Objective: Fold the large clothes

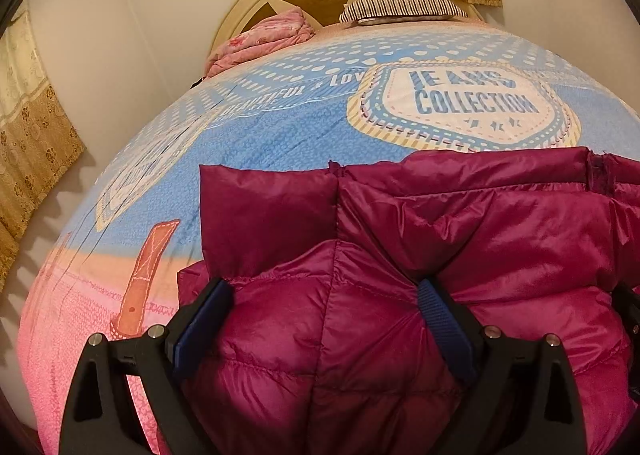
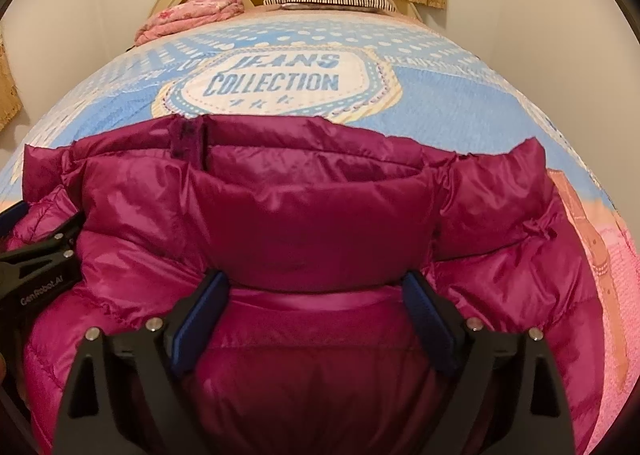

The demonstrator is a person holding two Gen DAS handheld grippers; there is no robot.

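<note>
A magenta jacket [image 2: 304, 215] lies folded on the bed [image 2: 440, 95]. The left gripper [image 1: 324, 295] and right gripper [image 2: 316, 287] both stand wide open over it, holding nothing.

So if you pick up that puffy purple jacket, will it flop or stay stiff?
The jacket would probably flop and sag; it lies in soft folds. Its shiny fabric looks slippery, so it might slide from a claw. The puffy quilting suggests it is light for its size.
</note>
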